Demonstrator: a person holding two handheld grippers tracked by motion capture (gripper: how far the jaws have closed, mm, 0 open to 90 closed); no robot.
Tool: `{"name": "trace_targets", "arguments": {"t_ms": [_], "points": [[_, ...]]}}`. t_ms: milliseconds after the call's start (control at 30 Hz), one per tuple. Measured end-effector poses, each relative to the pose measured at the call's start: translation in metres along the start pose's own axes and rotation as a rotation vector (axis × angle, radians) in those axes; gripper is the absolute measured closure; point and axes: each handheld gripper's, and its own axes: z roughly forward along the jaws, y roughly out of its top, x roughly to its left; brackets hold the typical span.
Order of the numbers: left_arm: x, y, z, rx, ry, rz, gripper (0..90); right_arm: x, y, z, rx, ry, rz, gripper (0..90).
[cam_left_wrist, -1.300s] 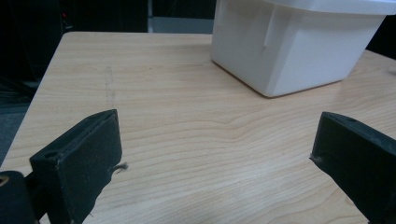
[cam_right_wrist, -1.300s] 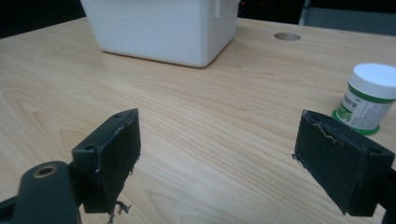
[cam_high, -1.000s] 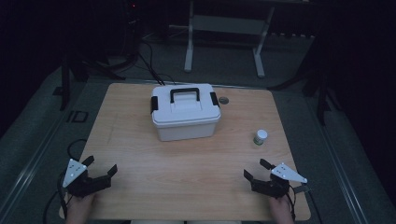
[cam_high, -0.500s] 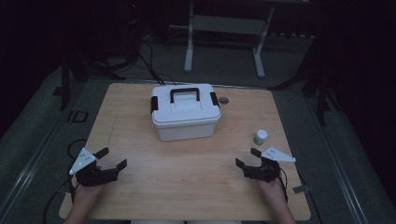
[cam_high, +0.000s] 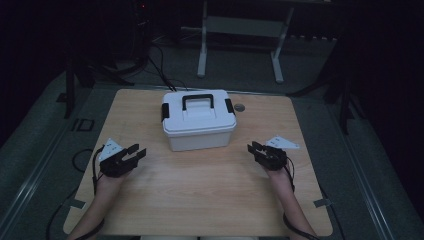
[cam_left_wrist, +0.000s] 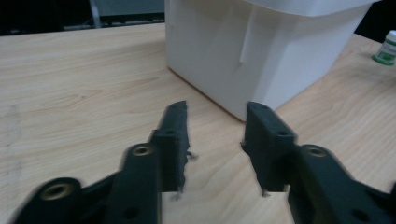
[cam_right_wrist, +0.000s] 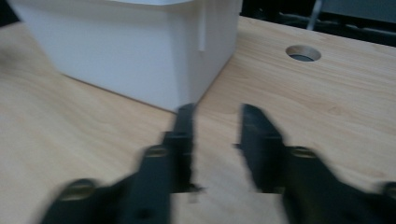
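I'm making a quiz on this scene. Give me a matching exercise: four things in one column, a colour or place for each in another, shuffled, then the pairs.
Things:
1. storage box
2. box handle
3. small bottle
4. round hole

Descriptions:
A. black, on top of the lid
B. in the tabletop, just right of the box
C. white, at the middle of the table's far half
D. white with a green base, beyond the box in the left gripper view

Pairs: 1-C, 2-A, 3-D, 4-B

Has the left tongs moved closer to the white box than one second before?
Yes. The left tongs moved up the table toward the white box, its jaws closing on nothing.
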Motion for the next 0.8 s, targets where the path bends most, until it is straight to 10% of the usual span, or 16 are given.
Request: {"name": "trace_targets", "arguments": {"t_ms": [233, 800], "points": [[0.005, 0.011, 0.027, 0.068, 0.042, 0.013, 84.3, -0.003, 0.016, 0.023, 0.035, -0.105, 0.001, 90.0], [0.003, 0.033, 0.075, 0.121, 0.035, 0.002, 89.2, 0.003, 0.039, 0.072, 0.052, -0.049, 0.035, 90.0]]}}
